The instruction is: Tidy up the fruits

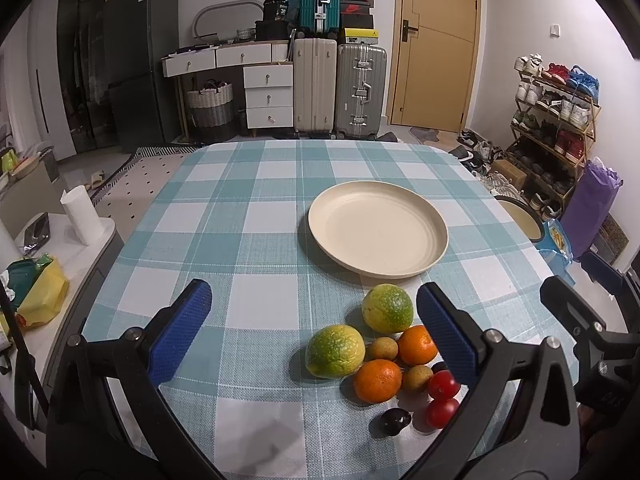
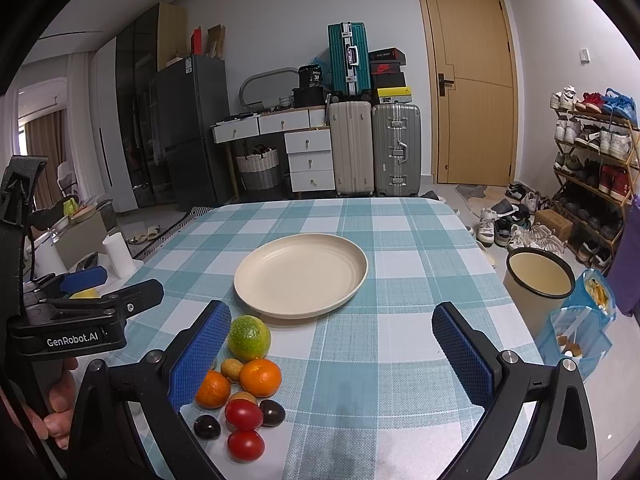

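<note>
A cream plate [image 1: 378, 229] stands empty on the checked tablecloth [image 1: 240, 208], also in the right wrist view [image 2: 300, 274]. In front of it lies a cluster of fruit: two green-yellow citrus [image 1: 387, 307] [image 1: 335, 351], two oranges [image 1: 377, 380] [image 1: 417, 345], small brown fruits [image 1: 382, 348], two red tomatoes [image 1: 443, 385] and a dark plum [image 1: 395, 421]. My left gripper [image 1: 316, 328] is open above the table, the fruit near its right finger. My right gripper [image 2: 332, 352] is open, with the fruit [image 2: 260, 377] by its left finger.
Beyond the table's far edge stand suitcases [image 1: 360, 92], drawers [image 1: 269, 96] and a door [image 1: 436, 44]. A shoe rack [image 2: 592, 168] and a bin [image 2: 538, 276] are to the right. A paper roll [image 1: 80, 216] stands on a side unit at the left.
</note>
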A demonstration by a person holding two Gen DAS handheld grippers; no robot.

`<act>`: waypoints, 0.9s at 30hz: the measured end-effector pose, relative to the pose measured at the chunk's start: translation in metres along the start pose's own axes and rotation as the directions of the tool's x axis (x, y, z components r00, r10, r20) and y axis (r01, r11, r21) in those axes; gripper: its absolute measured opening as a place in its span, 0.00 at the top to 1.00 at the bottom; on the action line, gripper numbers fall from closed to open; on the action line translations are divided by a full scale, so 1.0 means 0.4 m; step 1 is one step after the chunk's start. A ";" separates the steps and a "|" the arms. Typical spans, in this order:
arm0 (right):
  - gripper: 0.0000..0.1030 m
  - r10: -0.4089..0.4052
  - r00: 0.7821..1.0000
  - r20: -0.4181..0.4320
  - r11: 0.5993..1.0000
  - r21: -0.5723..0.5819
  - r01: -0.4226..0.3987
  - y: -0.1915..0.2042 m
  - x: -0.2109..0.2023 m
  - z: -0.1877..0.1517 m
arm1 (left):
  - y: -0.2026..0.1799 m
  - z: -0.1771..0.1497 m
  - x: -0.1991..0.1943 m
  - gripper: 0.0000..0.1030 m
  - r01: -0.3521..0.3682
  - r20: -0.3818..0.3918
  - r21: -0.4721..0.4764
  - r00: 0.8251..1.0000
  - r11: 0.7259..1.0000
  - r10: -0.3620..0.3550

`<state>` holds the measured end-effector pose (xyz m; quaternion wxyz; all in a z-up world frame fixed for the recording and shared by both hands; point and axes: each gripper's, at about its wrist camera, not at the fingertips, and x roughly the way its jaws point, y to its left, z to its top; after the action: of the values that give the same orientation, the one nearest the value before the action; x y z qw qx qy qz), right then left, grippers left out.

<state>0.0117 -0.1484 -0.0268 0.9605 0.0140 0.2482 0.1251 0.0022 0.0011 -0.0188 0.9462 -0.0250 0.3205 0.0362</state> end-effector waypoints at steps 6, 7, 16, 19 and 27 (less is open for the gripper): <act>0.00 0.002 1.000 -0.001 1.000 0.001 -0.002 0.005 0.000 -0.001 | -0.002 -0.015 0.007 0.01 0.004 -0.001 -0.003 1.000 1.000 -0.004; 0.00 0.001 1.000 -0.002 1.000 0.001 -0.001 0.005 0.000 -0.001 | -0.003 -0.011 0.006 0.01 0.003 -0.001 -0.001 1.000 1.000 -0.003; 0.00 0.001 1.000 -0.004 1.000 0.003 -0.001 0.007 0.002 -0.003 | -0.001 -0.025 0.032 0.01 0.017 -0.025 -0.010 1.000 1.000 -0.017; 0.00 0.003 1.000 -0.007 1.000 0.005 -0.003 0.008 0.005 -0.005 | 0.013 -0.025 0.049 0.01 0.048 -0.047 -0.036 0.998 0.998 -0.049; 0.00 0.006 1.000 -0.019 1.000 0.018 -0.005 -0.006 0.028 -0.014 | 0.041 -0.032 0.100 0.01 0.078 -0.088 -0.069 0.993 0.995 -0.084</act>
<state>0.0191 -0.1482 -0.0375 0.9576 0.0220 0.2582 0.1258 0.0246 0.0186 -0.0537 0.9301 -0.0703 0.3604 0.0070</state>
